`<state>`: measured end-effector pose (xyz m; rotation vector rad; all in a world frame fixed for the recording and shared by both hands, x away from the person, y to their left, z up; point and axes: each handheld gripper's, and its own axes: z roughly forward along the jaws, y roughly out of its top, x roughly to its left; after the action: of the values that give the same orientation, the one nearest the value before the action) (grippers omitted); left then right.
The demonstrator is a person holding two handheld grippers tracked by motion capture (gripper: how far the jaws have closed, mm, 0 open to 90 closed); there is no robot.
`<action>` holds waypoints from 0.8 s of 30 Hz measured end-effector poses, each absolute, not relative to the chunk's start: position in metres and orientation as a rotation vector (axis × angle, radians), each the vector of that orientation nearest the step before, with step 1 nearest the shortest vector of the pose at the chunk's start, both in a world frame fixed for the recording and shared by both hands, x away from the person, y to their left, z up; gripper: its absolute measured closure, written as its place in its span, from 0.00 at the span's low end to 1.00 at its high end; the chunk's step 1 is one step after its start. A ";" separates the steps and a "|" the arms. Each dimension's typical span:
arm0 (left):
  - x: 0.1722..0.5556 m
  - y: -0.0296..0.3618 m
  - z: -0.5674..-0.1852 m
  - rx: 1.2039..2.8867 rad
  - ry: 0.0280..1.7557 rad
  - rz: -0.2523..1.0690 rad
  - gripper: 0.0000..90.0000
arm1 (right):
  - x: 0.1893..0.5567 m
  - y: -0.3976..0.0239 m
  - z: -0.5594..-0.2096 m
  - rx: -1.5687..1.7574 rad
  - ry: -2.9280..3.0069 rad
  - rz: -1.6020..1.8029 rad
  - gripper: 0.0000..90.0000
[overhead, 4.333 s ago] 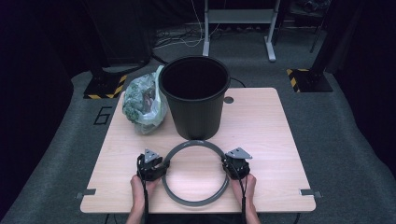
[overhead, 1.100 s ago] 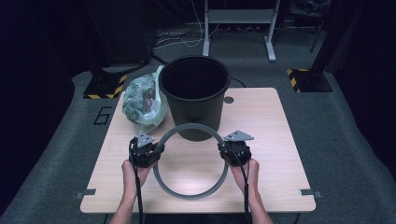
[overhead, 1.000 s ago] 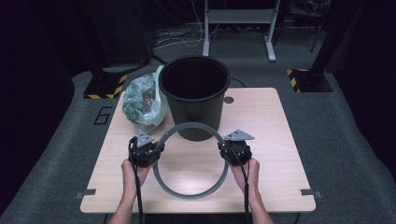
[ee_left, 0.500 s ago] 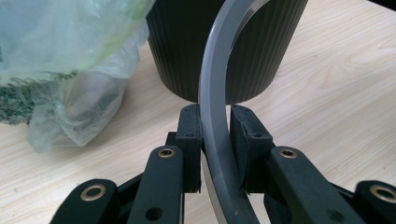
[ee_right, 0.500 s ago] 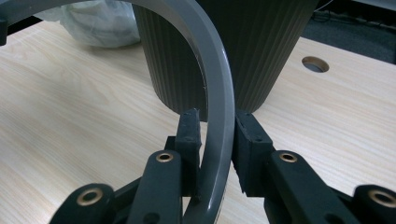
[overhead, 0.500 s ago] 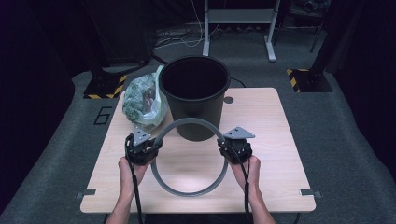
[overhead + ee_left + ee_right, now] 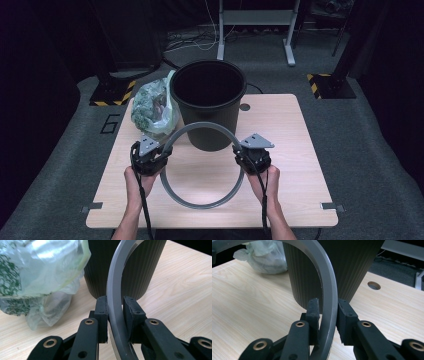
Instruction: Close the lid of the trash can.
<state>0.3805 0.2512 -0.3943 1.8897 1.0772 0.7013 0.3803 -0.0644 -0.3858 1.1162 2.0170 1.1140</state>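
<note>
High view: the grey ring point(image 7: 202, 165) hangs in the air over the wooden table point(image 7: 310, 150), its far arc tipped up in front of the black ribbed bin point(image 7: 208, 102), which stands at twelve o'clock from it. The left gripper point(image 7: 159, 159) pinches the ring at about nine o'clock, the right gripper point(image 7: 243, 157) at about three o'clock. A crumpled clear plastic bag point(image 7: 152, 107) with green print lies at ten o'clock of the bin, touching its wall. Judging by this, picking up the ring is done — it is off the table — while raising it over the bin's rim and seating it there looks to be what is left, and the bag is not in the bin.

Left gripper view: both black pads are clamped on the ring's band point(image 7: 115, 302), one on each face, with the bin wall point(image 7: 140, 267) right behind it and the bag point(image 7: 37, 277) at ten o'clock.

Right gripper view: the pads here are likewise pressed on the ring point(image 7: 329, 305), which arches up and over to eleven o'clock; the bin point(image 7: 347, 267) stands just beyond, and a round cable hole point(image 7: 374, 285) in the table sits at two o'clock — the ring sits lower than the bin's top here.
</note>
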 end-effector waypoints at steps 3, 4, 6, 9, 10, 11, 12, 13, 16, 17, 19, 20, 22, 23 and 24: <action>0.378 0.252 -0.391 1.878 1.069 0.713 0.82 | 0.378 -0.064 -0.382 1.106 2.007 1.119 0.81; 0.378 0.252 -0.390 1.873 1.070 0.715 0.82 | 0.377 -0.064 -0.381 1.104 2.003 1.123 0.81; 0.377 0.252 -0.388 1.869 1.066 0.721 0.82 | 0.376 -0.063 -0.379 1.097 1.999 1.125 0.81; 0.374 0.253 -0.385 1.858 1.060 0.734 0.83 | 0.374 -0.063 -0.375 1.084 1.986 1.132 0.81; 0.374 0.253 -0.384 1.854 1.058 0.739 0.83 | 0.373 -0.062 -0.374 1.084 1.984 1.134 0.81; 0.373 0.253 -0.383 1.852 1.053 0.743 0.83 | 0.373 -0.062 -0.372 1.075 1.981 1.134 0.81; 0.372 0.253 -0.382 1.845 1.054 0.744 0.83 | 0.372 -0.062 -0.371 1.068 1.976 1.133 0.81; 0.372 0.253 -0.381 1.846 1.051 0.748 0.83 | 0.371 -0.062 -0.370 1.064 1.971 1.132 0.81; 0.370 0.253 -0.378 1.835 1.044 0.755 0.83 | 0.370 -0.061 -0.366 1.055 1.962 1.134 0.81; 0.370 0.253 -0.377 1.834 1.043 0.756 0.83 | 0.369 -0.061 -0.365 1.051 1.961 1.135 0.82; 0.368 0.253 -0.375 1.831 1.035 0.765 0.83 | 0.368 -0.061 -0.363 1.046 1.955 1.138 0.82; 0.368 0.253 -0.374 1.827 1.036 0.765 0.82 | 0.368 -0.062 -0.362 1.042 1.952 1.140 0.82; 0.368 0.253 -0.373 1.822 1.032 0.769 0.82 | 0.367 -0.062 -0.359 1.038 1.946 1.142 0.82; 0.368 0.253 -0.372 1.822 1.032 0.769 0.82 | 0.367 -0.062 -0.358 1.037 1.945 1.146 0.82; 0.368 0.254 -0.371 1.822 1.028 0.773 0.82 | 0.367 -0.062 -0.358 1.032 1.943 1.144 0.82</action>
<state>0.3676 0.2537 -0.3710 1.8221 1.0282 0.7732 0.3669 -0.0616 -0.3576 1.0321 1.9434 1.1438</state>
